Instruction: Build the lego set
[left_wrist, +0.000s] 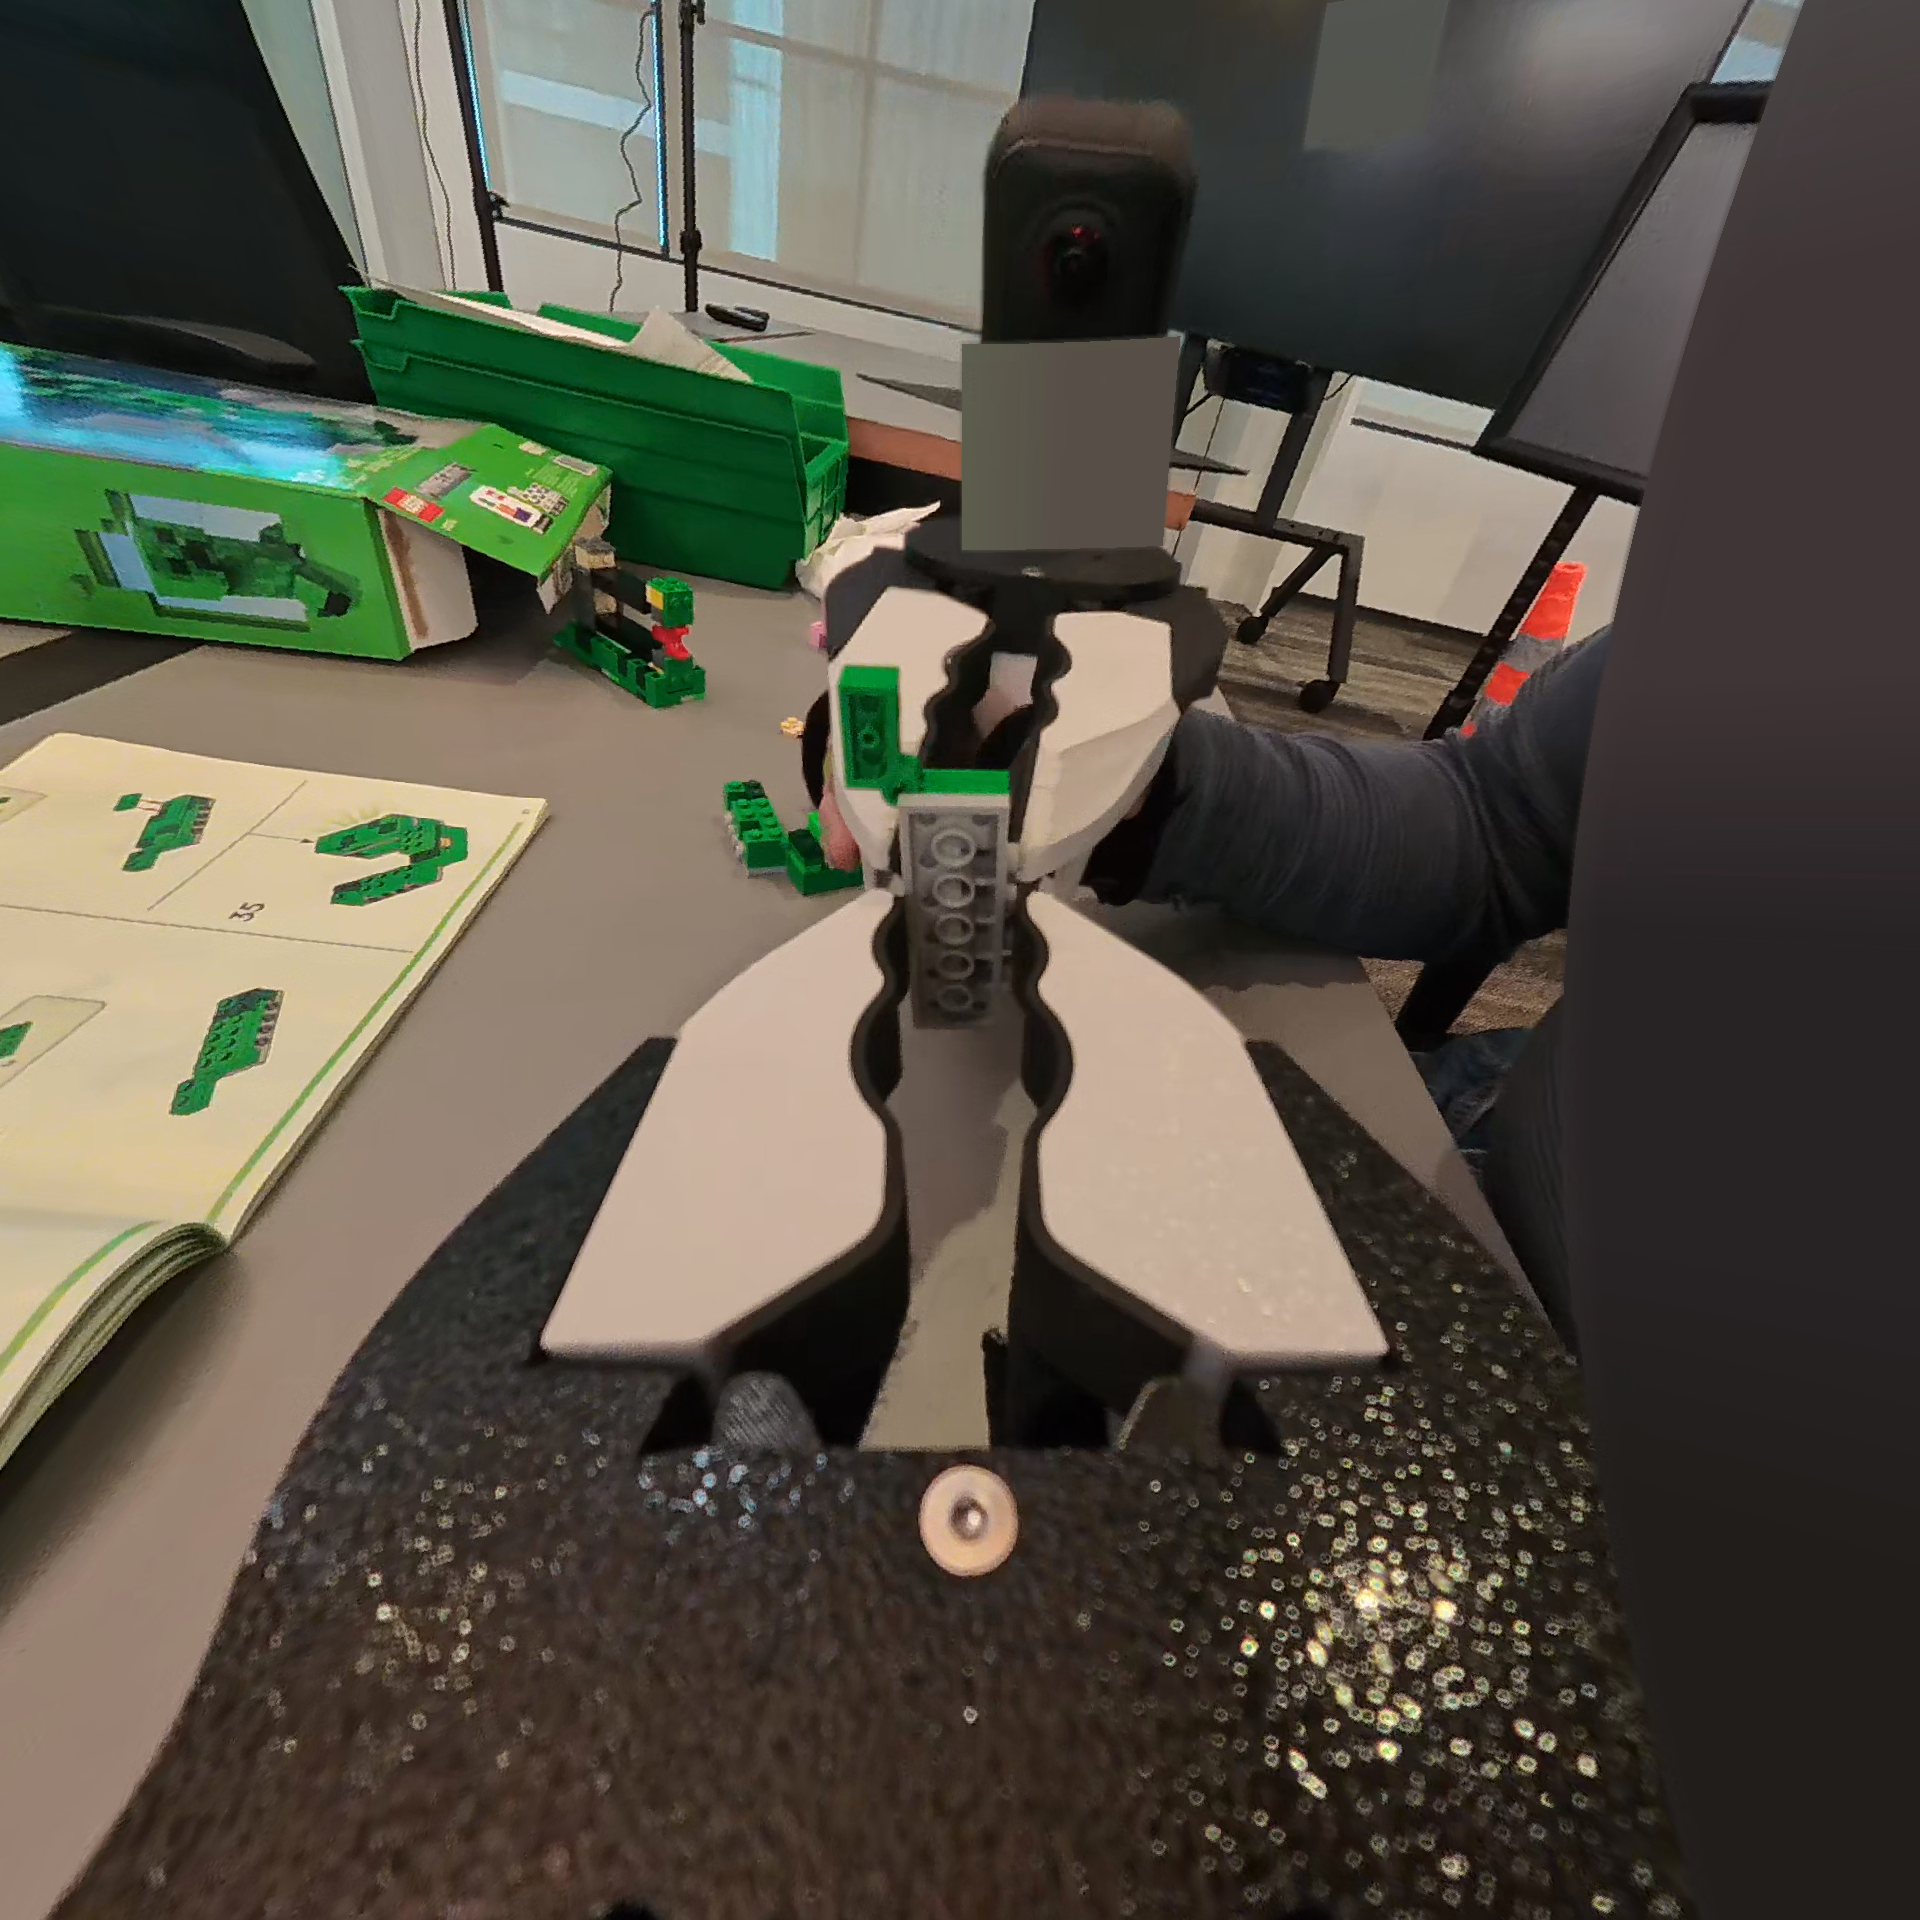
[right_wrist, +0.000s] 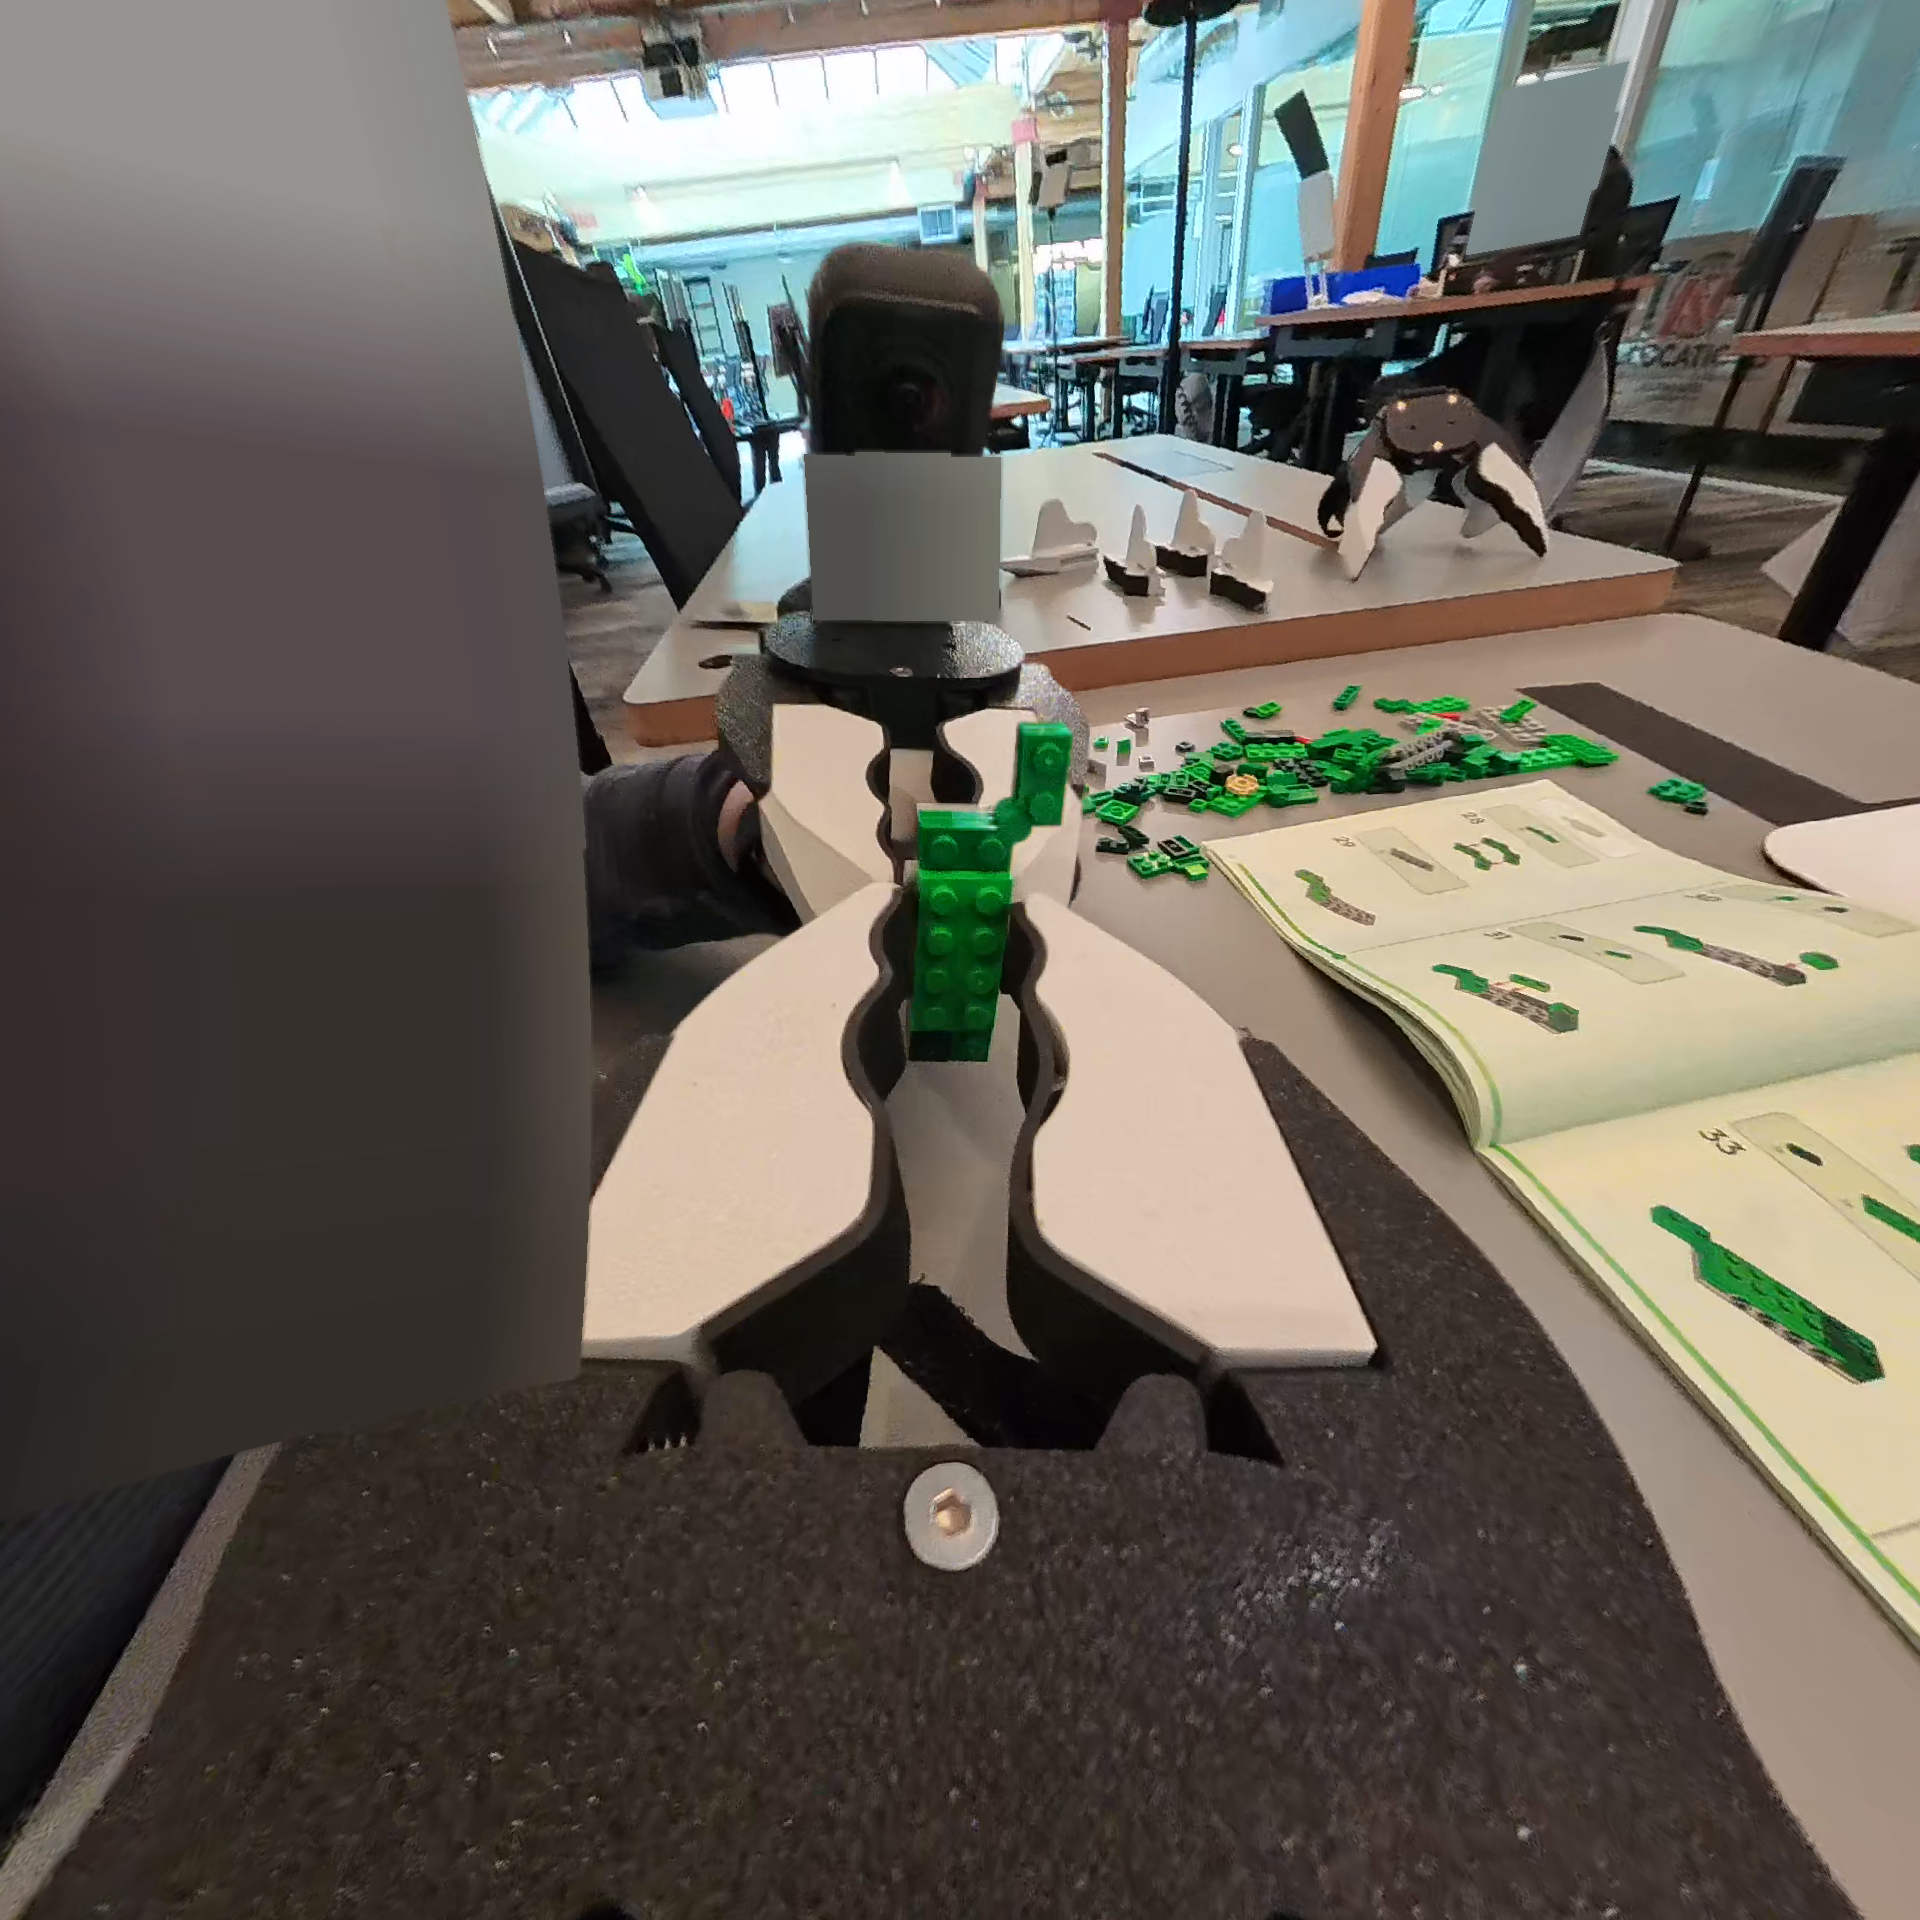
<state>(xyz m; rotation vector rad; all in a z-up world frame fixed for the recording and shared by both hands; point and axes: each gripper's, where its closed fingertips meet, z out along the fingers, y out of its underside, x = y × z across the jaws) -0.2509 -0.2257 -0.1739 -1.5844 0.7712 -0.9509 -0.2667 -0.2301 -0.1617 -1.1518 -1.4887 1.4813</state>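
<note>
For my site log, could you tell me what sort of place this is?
Probably an open-plan workshop or lab: rows of long work tables, exposed timber posts, and spare white gripper fingers laid out on a neighbouring table.

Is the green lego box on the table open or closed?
Open. The green box lies on its side, and its end flap hangs outward, showing the pale inner cardboard.

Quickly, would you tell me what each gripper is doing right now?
Left gripper: shut on the lego assembly, grey underside showing.
Right gripper: shut on the same lego assembly, green studs showing.
</note>
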